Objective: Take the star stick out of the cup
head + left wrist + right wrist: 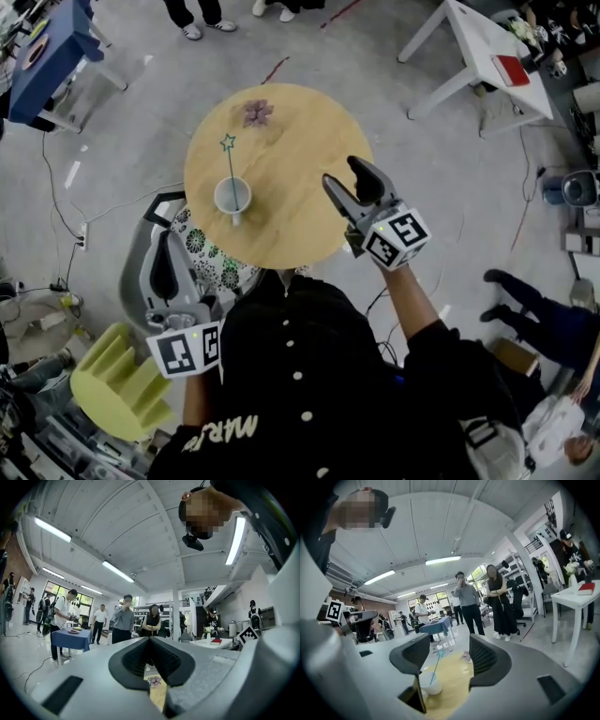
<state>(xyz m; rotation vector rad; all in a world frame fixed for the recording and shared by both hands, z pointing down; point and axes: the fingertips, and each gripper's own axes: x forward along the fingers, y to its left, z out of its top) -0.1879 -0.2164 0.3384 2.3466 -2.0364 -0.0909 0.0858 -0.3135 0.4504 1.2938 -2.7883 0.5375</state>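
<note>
The job was not yet begun: the star stick [230,169] stood untouched in the cup [232,196] on the round table [300,220], with the right gripper [342,172] nearby, spread and empty, and the left gripper [150,641] pressed together on nothing.

White cup [219,199], teal star stick [230,165]

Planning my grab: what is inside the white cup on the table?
One thin star stick stands in the cup, its star well above the rim. The stick's foot and the cup's bottom cannot be made out.
</note>
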